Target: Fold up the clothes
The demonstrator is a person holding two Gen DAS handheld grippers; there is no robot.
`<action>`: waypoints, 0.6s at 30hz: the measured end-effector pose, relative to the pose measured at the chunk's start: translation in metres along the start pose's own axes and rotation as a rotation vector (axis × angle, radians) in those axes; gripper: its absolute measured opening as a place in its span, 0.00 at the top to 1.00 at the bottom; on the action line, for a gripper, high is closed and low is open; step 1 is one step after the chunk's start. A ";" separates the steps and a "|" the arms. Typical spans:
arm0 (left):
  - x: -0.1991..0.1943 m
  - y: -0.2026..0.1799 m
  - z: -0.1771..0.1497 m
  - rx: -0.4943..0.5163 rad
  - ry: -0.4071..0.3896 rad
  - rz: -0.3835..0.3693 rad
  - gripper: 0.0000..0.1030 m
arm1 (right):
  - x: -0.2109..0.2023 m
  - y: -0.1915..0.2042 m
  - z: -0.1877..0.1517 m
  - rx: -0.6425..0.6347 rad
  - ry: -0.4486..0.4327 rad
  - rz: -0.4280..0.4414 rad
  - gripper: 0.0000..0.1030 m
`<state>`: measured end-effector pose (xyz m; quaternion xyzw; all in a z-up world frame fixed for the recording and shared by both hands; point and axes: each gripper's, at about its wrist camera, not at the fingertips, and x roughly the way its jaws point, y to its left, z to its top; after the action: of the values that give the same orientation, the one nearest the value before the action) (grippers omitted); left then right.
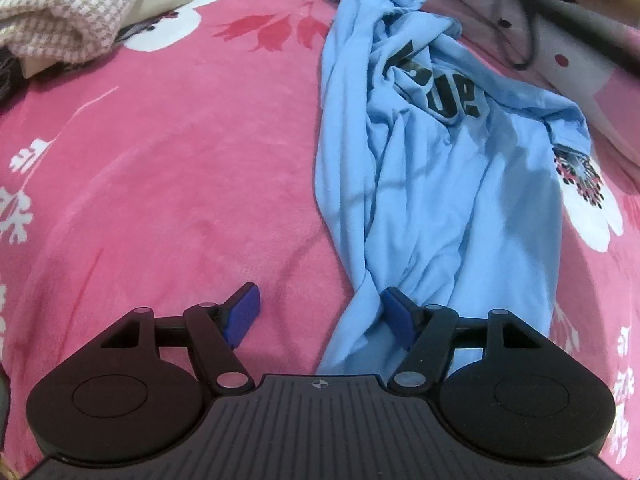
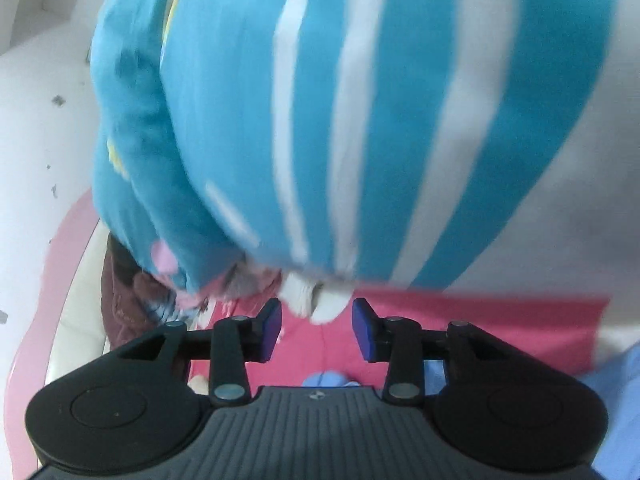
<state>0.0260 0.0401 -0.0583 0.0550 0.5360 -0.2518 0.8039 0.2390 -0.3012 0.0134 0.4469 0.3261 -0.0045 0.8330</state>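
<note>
A pink floral blanket (image 1: 168,168) covers the bed and serves as the work surface; everything else is placed against it. Lying on the blanket, toward its right side, is a light blue T-shirt (image 1: 452,184) — crumpled, twisted lengthwise, its black lettering buckled by creases; it is not folded. At the blanket's far left corner sits a checked cloth (image 1: 60,12), bunched. At the blanket's far right edge, a turquoise-and-white striped garment (image 2: 320,112) fills the right wrist view, blurred, its near edge hanging just ahead of the right gripper (image 2: 316,328); whether it is folded cannot be told. The left gripper (image 1: 320,316) hovers low over the blanket's near edge, its jaws spread wide and gripping nothing; one blue pad rests against the shirt's near hem, likely to pinch it. The right gripper's jaws also stand apart — empty.
</note>
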 end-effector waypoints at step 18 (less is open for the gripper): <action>-0.014 0.015 -0.011 -0.070 -0.018 -0.044 0.34 | -0.149 -0.094 -0.154 -0.107 0.561 -0.141 0.60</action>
<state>0.0196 0.0615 -0.0525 0.0127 0.5384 -0.2507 0.8044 0.0103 -0.2845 -0.0340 0.3624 0.5738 0.0787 0.7303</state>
